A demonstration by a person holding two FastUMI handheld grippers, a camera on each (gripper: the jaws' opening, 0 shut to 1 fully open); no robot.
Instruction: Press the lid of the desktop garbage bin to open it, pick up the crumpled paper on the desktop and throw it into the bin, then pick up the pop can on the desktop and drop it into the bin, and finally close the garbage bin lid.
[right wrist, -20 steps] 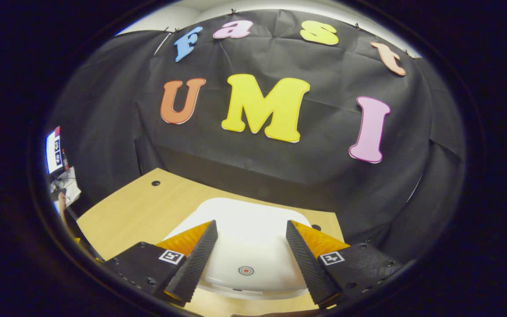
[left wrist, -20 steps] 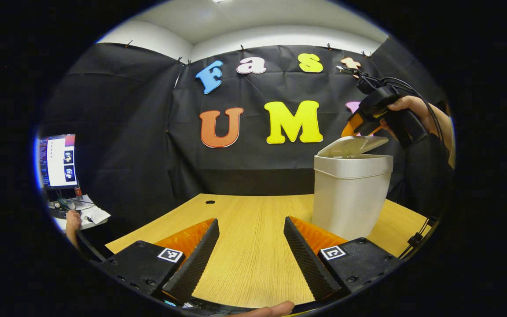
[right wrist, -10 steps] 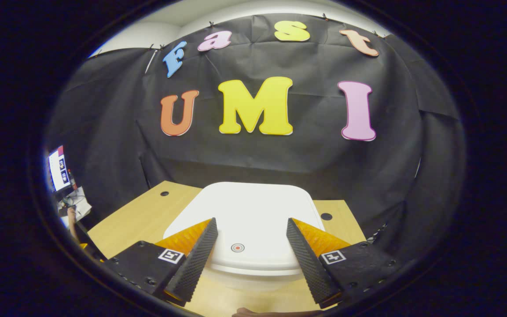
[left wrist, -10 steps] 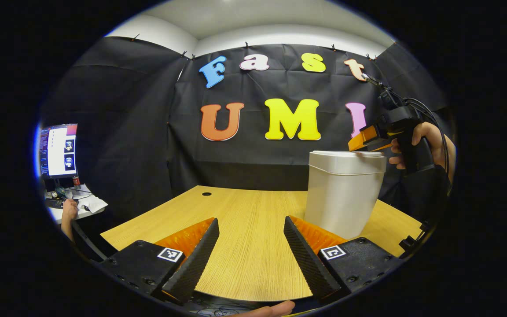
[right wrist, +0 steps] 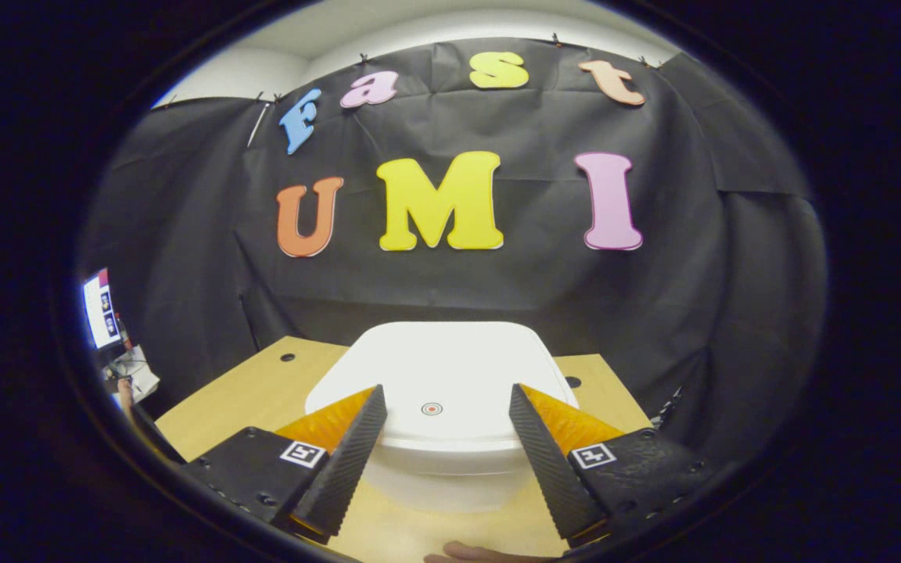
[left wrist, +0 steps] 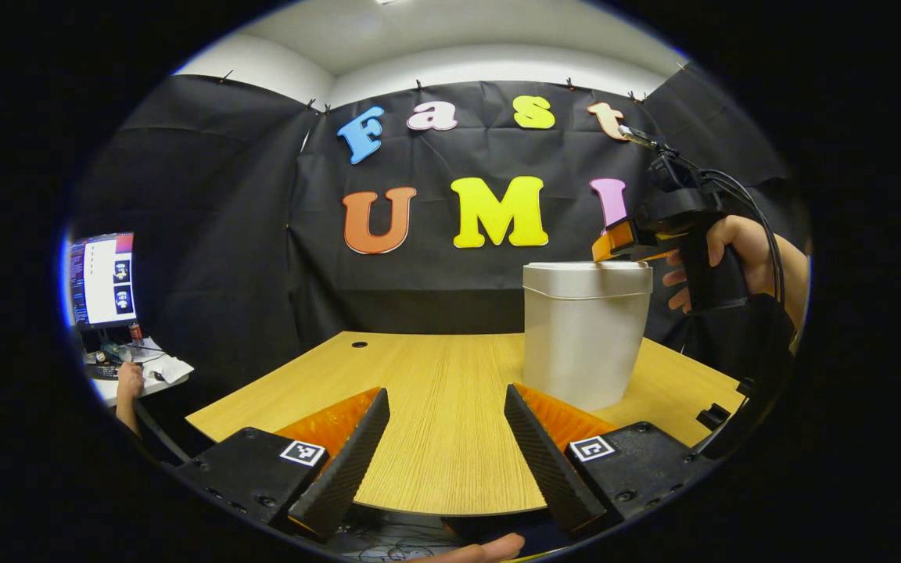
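The garbage bin [left wrist: 582,336] stands upright on the right part of the wooden table [left wrist: 427,407], its lid [left wrist: 587,269] lying flat and closed on the rim. In the left gripper view the left hand-held gripper [left wrist: 444,450] hovers low over the near edge of the table, its two fingers spread wide with bare wood between them and nothing held. The bin sits just beyond its right finger, apart from it.

Farther off in that view, the right hand-held gripper [left wrist: 605,249] reaches in from the right, carried by a hand [left wrist: 720,250] with cables looping over it. Its tip is at the far right edge of the lid; whether it touches cannot be told from this side. A black sleeve [left wrist: 755,336] below the hand hides the table's right corner. At the far left a monitor [left wrist: 102,279] glows over a cluttered side desk [left wrist: 141,367], where another person's hand [left wrist: 130,381] rests. A cable hole [left wrist: 359,344] marks the table's far side.

The right gripper view looks down on the lid [right wrist: 443,383] from just above, showing what the other view hides: its broad white top with a small red ring mark [right wrist: 432,408] near the front edge. The right hand-held gripper [right wrist: 444,450] is wide open here, its fingers straddling the front of the lid and gripping nothing. The bin's body [right wrist: 435,489] shows below the lid between the fingers, and two cable holes sit in the table [right wrist: 263,383] on either side of the bin.
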